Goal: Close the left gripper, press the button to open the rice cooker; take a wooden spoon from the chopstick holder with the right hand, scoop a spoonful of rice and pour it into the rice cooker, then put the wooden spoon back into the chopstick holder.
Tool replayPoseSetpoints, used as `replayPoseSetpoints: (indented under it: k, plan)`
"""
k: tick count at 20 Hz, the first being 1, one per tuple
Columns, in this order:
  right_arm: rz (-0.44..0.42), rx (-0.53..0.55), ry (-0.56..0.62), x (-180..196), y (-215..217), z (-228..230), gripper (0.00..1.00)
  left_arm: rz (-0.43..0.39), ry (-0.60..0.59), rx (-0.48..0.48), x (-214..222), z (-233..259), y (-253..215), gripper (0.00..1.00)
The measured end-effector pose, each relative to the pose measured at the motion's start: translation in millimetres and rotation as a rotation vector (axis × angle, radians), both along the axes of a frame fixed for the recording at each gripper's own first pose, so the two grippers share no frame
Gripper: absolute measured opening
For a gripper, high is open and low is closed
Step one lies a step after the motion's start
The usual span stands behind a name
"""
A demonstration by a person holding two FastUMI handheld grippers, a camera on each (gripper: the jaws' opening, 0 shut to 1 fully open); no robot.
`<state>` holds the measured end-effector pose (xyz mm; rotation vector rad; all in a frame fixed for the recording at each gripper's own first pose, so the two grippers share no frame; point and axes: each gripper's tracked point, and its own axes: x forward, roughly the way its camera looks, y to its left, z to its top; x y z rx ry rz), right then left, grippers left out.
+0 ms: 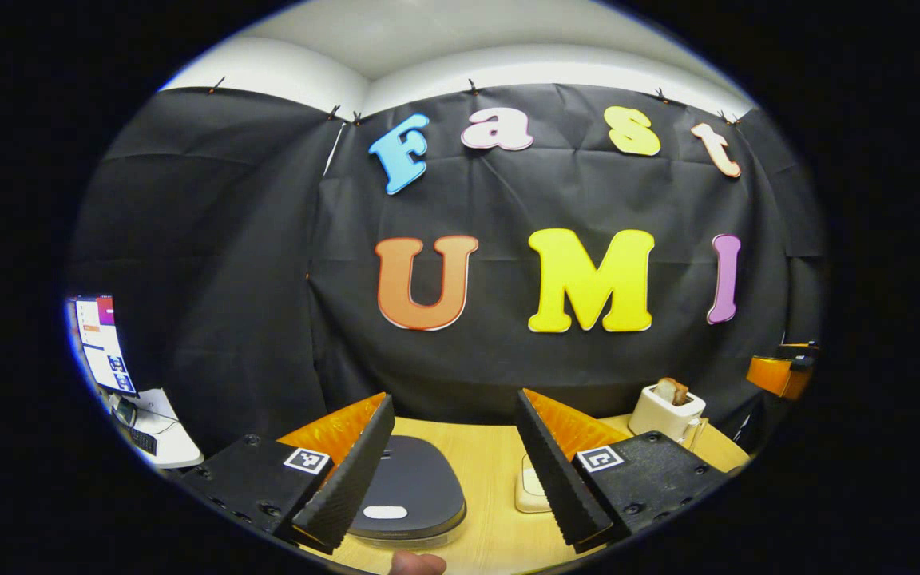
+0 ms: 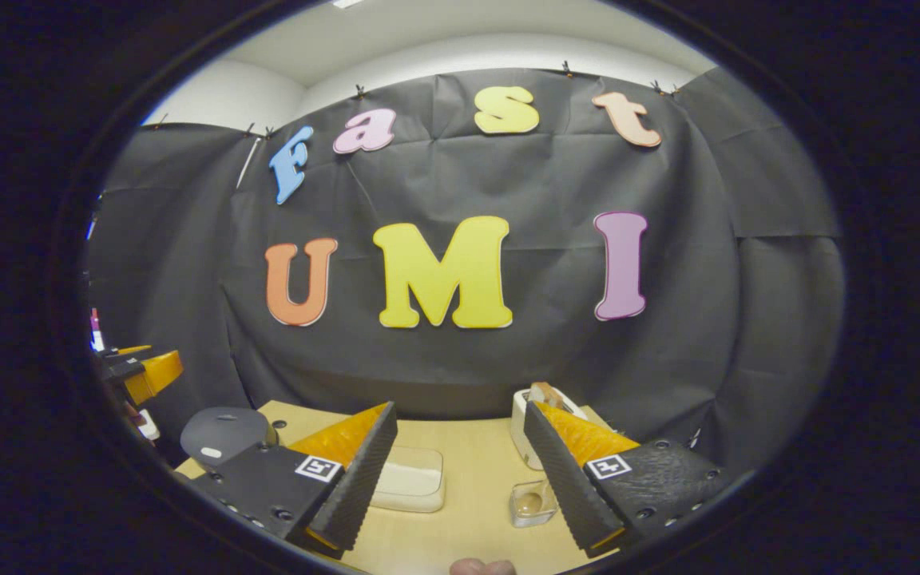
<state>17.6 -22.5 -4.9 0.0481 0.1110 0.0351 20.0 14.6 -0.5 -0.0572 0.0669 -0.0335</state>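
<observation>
The rice cooker point(image 1: 412, 479) is dark grey with its lid down and a white button point(image 1: 386, 512) near its front. My left gripper point(image 1: 454, 398) hovers open just above and behind it, nothing between its fingers. A cream lidded box point(image 1: 530, 487) sits to the cooker's right. In the right gripper view, my right gripper point(image 2: 460, 407) is open and empty above the table, with the cream box point(image 2: 408, 477) below its left finger. A small clear holder point(image 2: 528, 503) with something brown inside stands by its right finger. The rice cooker point(image 2: 220, 433) lies far left.
A white toaster point(image 1: 666, 411) with bread in its slot stands at the back right of the wooden table point(image 1: 492, 455); it is the toaster point(image 2: 544, 403) behind my right finger. The other gripper point(image 1: 779, 374) shows at the far right. A monitor point(image 1: 101, 343) stands left.
</observation>
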Motion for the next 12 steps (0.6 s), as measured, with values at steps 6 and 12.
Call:
replayPoseSetpoints:
  k: [6,12]
  plan:
    - [-0.017,-0.021,-0.055,-6,-4,25,0.95,-0.071,-0.066,0.001,-9,33,-35,0.98]
    - [-0.015,-0.034,-0.073,-12,-4,35,0.95,-0.101,-0.074,0.021,-21,43,-53,0.96]
